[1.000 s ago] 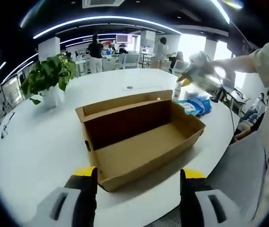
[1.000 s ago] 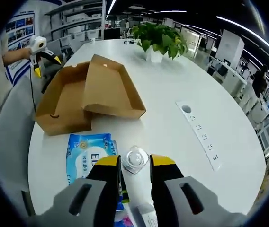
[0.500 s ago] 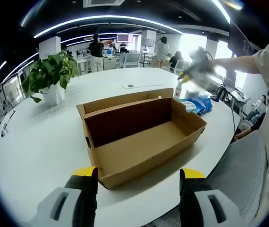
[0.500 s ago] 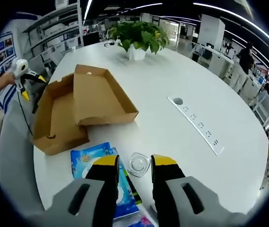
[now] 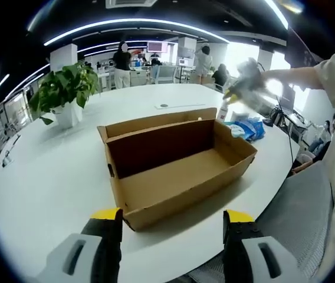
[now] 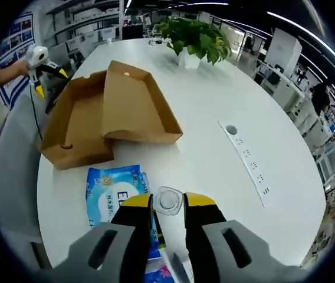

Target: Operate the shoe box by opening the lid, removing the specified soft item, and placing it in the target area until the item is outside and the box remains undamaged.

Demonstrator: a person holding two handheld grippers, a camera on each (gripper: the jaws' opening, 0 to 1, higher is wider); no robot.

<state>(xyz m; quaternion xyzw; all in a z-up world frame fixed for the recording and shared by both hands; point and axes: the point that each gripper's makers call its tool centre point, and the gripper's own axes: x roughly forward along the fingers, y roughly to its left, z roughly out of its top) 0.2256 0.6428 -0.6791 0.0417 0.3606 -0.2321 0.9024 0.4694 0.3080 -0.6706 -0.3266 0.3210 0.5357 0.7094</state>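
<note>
The brown shoe box [image 5: 173,171] sits open and empty on the white table, its lid folded back behind it; it is the same shoe box [image 6: 97,118] in the right gripper view. The soft blue wipes pack [image 6: 114,188] lies on the table outside the box, and is the blue wipes pack [image 5: 247,127] past the box's far end. My left gripper [image 5: 172,227] is wide open in front of the box. My right gripper [image 6: 168,203] hovers over a clear bottle [image 6: 168,199], jaws a narrow gap apart, holding nothing.
A potted plant [image 5: 64,94] stands at the table's far side. A power strip [image 6: 247,162] is set into the tabletop. A grey chair [image 5: 297,212] is by the table edge. Another printed pack [image 6: 158,274] lies below the right jaws. People stand in the background [image 5: 119,62].
Both cameras have drifted a little; the right gripper view rose, then came back down. The box, wipes pack and bottle have stayed in place, and the jaw gaps are unchanged.
</note>
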